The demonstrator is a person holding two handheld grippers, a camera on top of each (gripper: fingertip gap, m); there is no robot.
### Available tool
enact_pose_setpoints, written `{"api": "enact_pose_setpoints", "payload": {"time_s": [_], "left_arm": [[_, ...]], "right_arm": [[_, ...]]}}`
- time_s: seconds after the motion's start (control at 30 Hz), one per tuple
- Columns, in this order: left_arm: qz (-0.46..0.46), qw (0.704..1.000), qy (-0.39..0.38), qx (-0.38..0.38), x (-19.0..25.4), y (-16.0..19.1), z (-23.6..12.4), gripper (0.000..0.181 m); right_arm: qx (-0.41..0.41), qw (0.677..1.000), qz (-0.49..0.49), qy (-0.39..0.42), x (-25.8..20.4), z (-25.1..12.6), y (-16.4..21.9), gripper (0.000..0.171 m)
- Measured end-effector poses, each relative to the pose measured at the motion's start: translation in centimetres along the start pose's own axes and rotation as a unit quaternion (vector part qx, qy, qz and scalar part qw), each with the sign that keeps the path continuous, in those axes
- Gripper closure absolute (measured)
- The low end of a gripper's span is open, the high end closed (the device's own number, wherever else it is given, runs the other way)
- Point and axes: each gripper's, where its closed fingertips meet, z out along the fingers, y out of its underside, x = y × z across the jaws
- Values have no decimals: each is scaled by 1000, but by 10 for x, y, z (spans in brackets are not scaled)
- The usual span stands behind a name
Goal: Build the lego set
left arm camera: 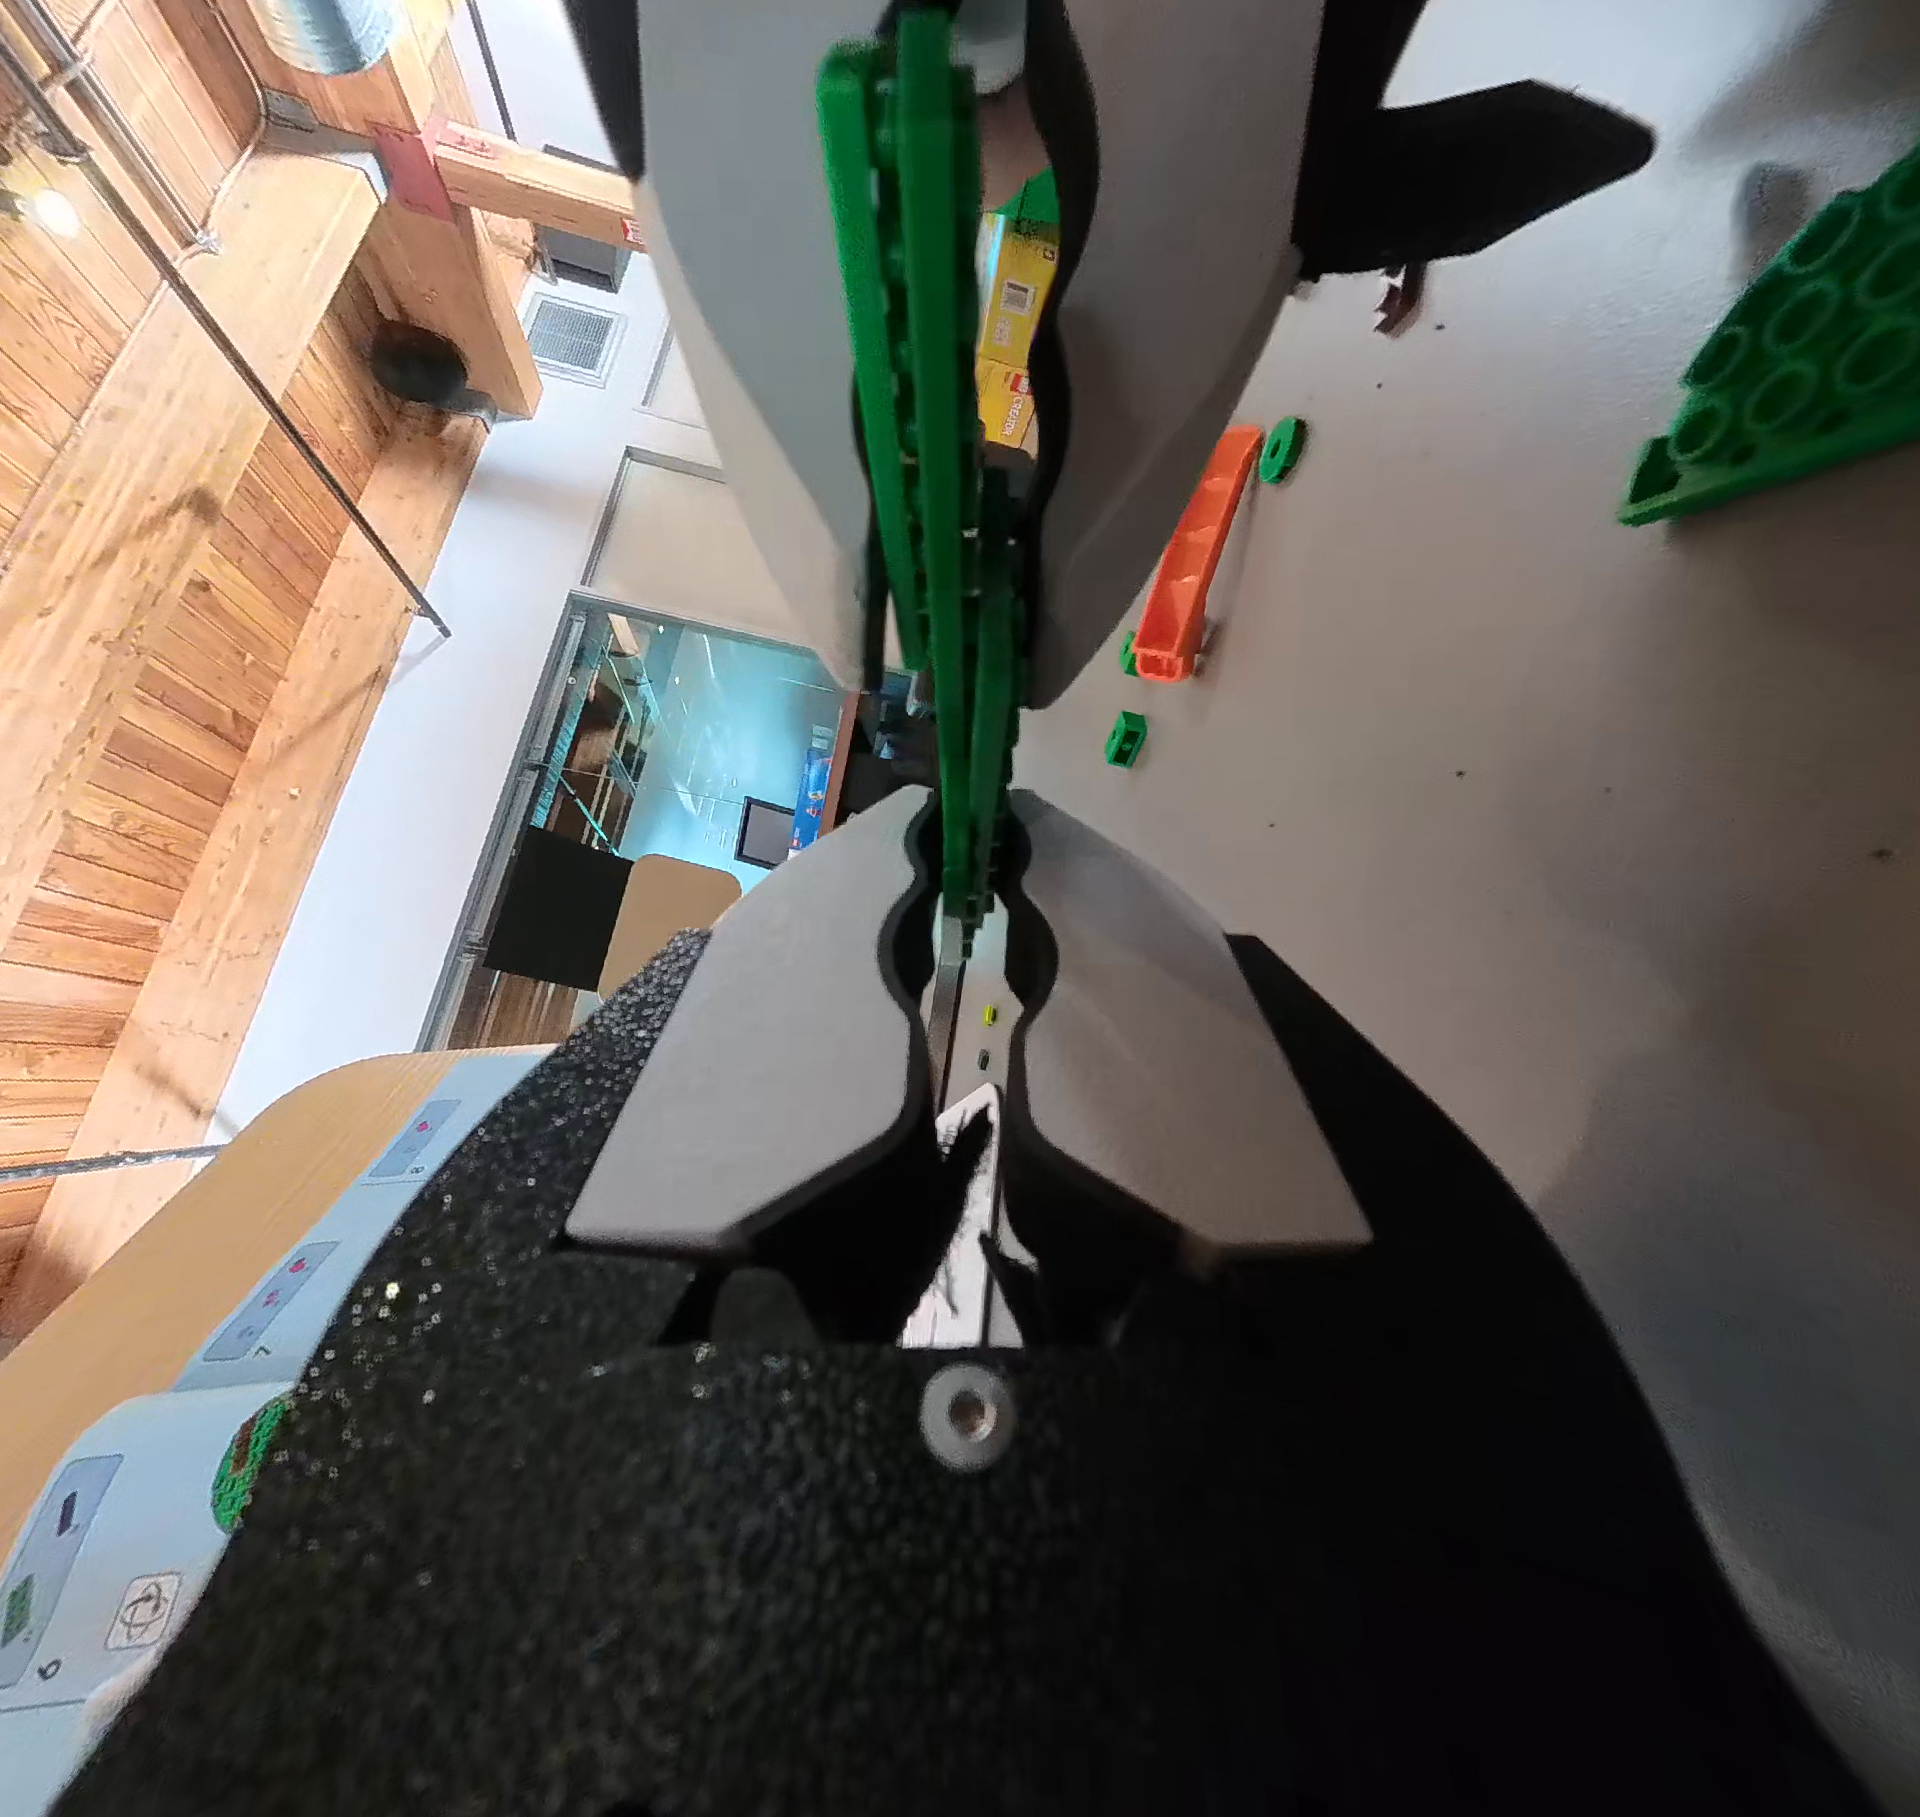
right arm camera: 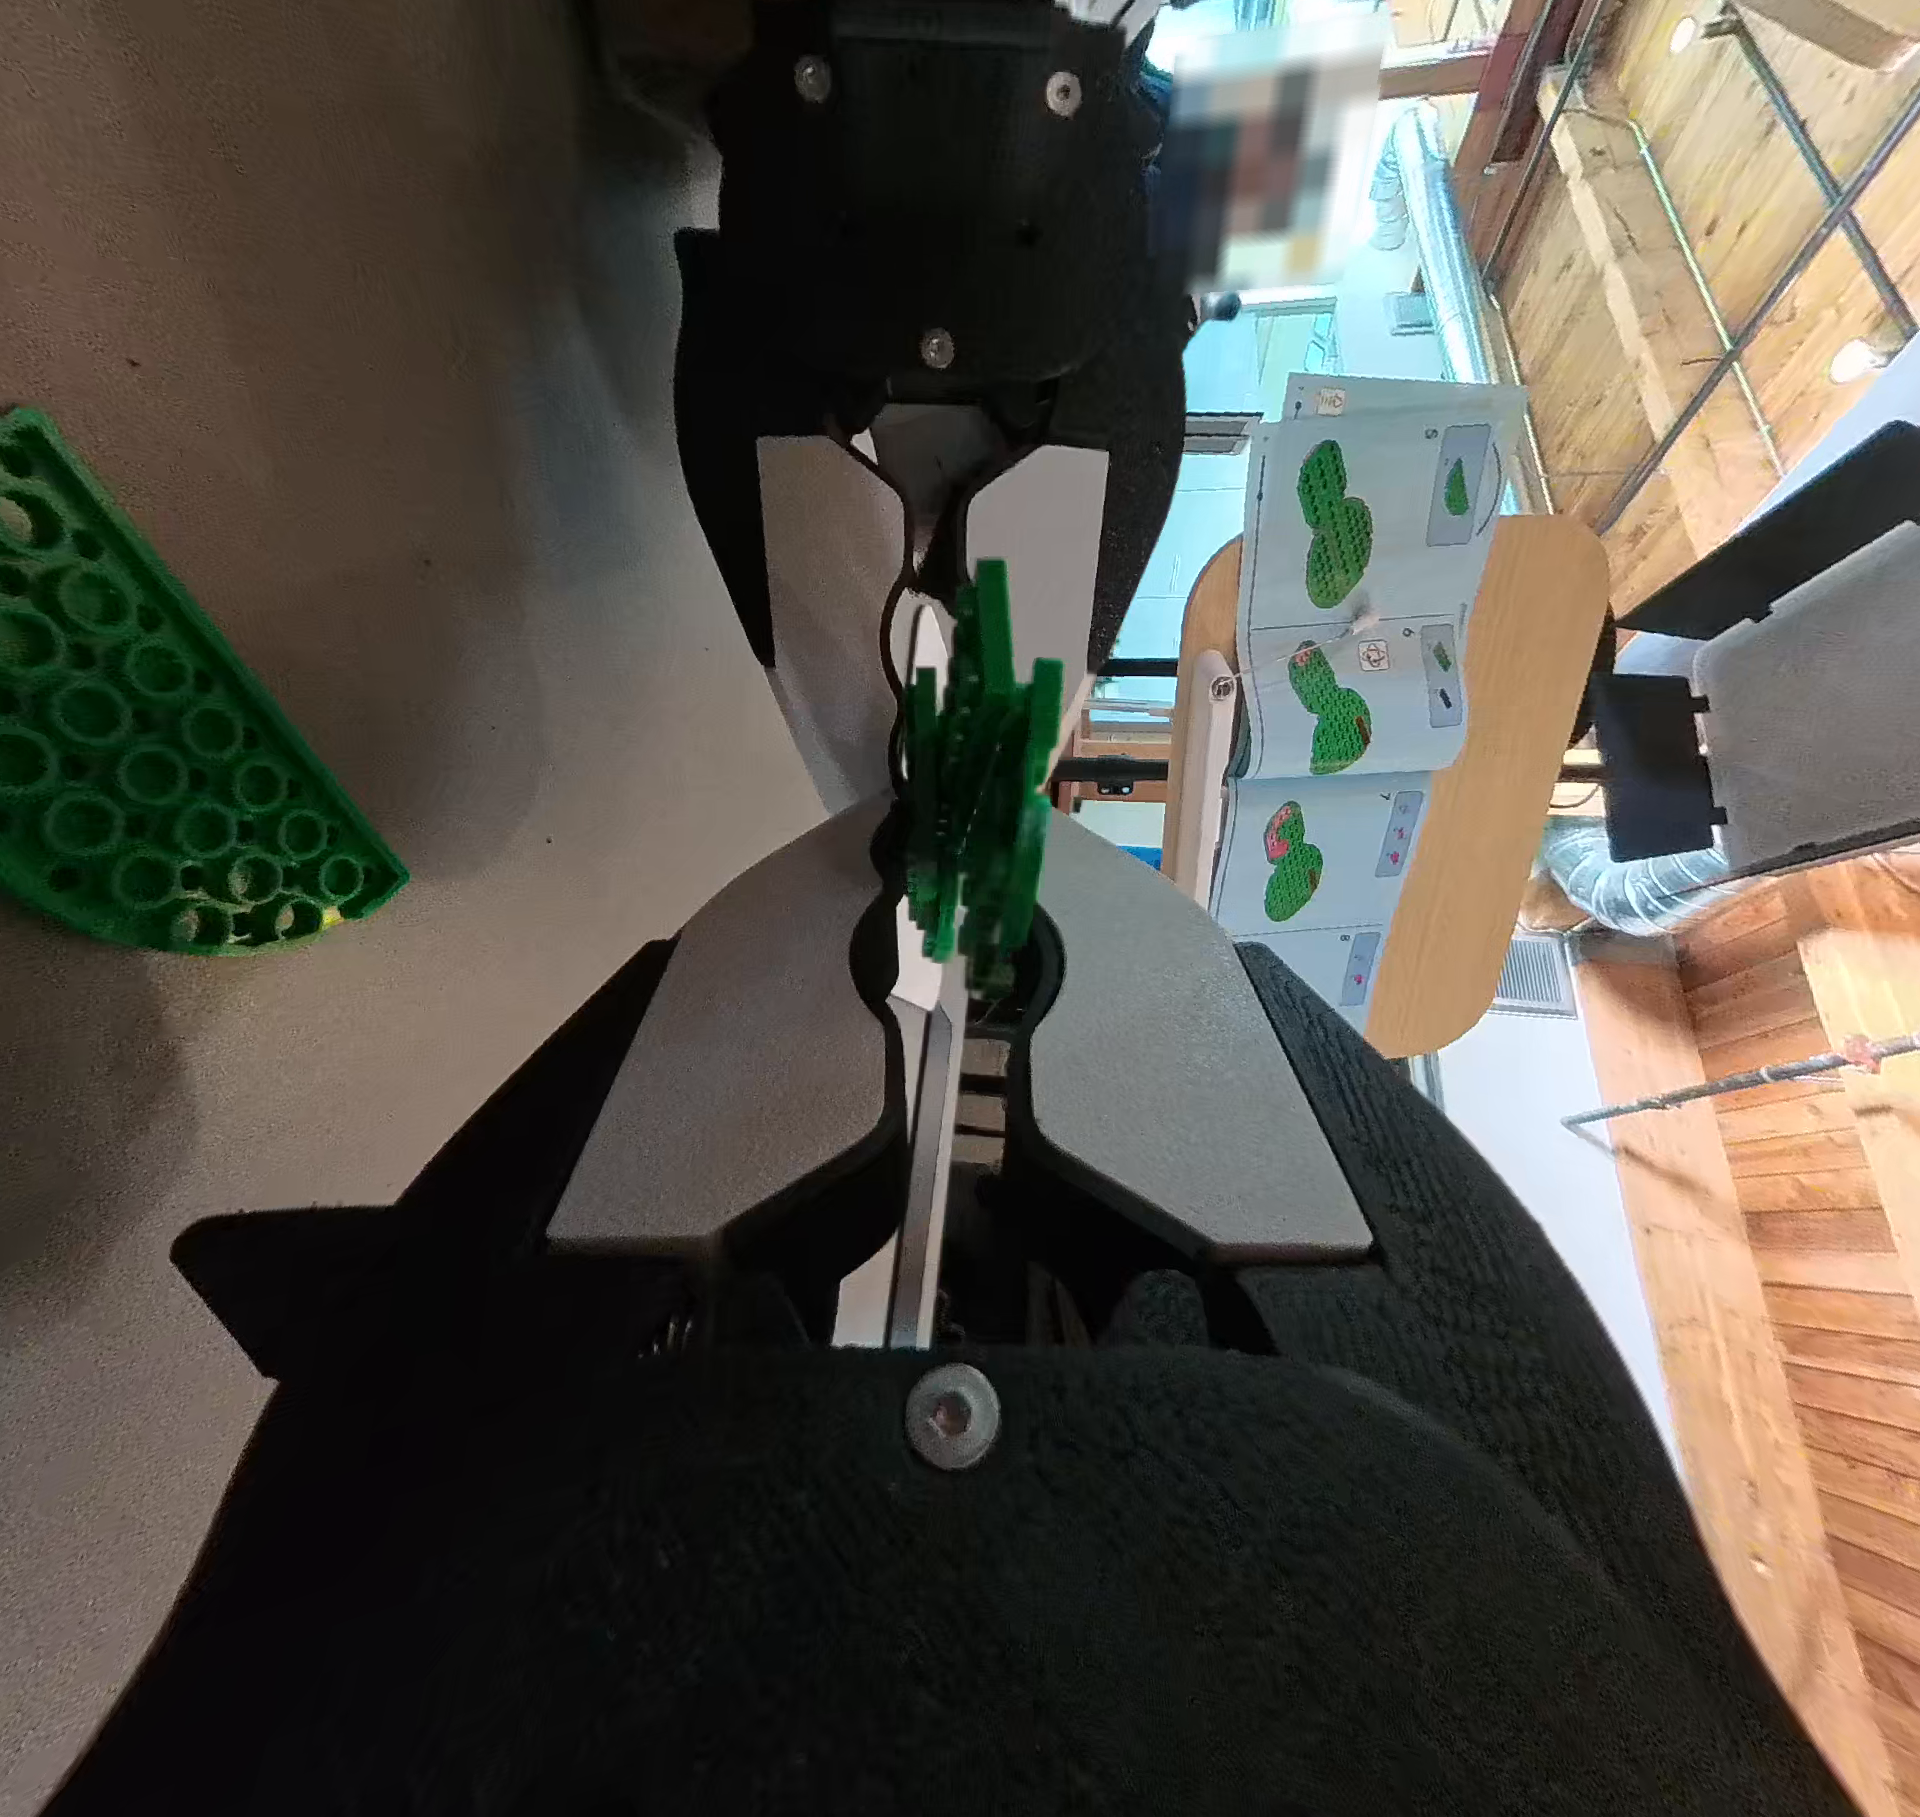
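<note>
A stack of green lego plates (left arm camera: pixel 940 417) is held edge-on in the air between both grippers. My left gripper (left arm camera: pixel 966 817) is shut on its near end. My right gripper (left arm camera: pixel 940 676) comes in from the top of the left wrist view and is shut on the far part. In the right wrist view the green plates (right arm camera: pixel 987 759) sit between my right gripper (right arm camera: pixel 966 832) and the left gripper (right arm camera: pixel 935 718) facing it. A large green half-round plate (right arm camera: pixel 156 707) lies underside up on the grey table (right arm camera: pixel 416 313); it also shows in the left wrist view (left arm camera: pixel 1808 354).
An orange brick separator (left arm camera: pixel 1190 562), a small green round piece (left arm camera: pixel 1280 450) and a small green brick (left arm camera: pixel 1125 737) lie on the table (left arm camera: pixel 1558 832). A yellow box (left arm camera: pixel 1013 333) shows behind the plates. An open instruction booklet (right arm camera: pixel 1351 687) rests on a wooden stand (right arm camera: pixel 1538 780). Left and right tips are no more than a few centimetres apart.
</note>
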Motion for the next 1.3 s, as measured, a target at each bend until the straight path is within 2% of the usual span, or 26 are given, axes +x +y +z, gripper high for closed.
{"api": "enact_pose_setpoints", "payload": {"time_s": [0.23, 0.47, 0.7, 1.0, 1.2, 1.3], "left_arm": [[7, 1000, 5, 0, 2, 0, 0, 173], [-54, 998, 26, 37, 2, -9, -4, 173], [-43, 998, 23, 29, 3, -7, -3, 173], [-38, 999, 6, 29, -3, -7, -5, 173], [-53, 998, 20, 28, 1, -6, -3, 173], [-87, 995, 31, 28, 5, -5, 0, 170]], "right_arm": [[-3, 1000, -4, -10, -3, 0, 0, 156], [51, 996, 77, -12, 2, -7, -8, 160], [34, 998, 42, 6, 1, -3, -9, 161], [14, 999, 46, -2, 5, -3, -10, 162], [11, 997, 78, -24, 3, -2, -7, 162], [16, 990, 134, -40, 2, -1, -3, 162]]}}
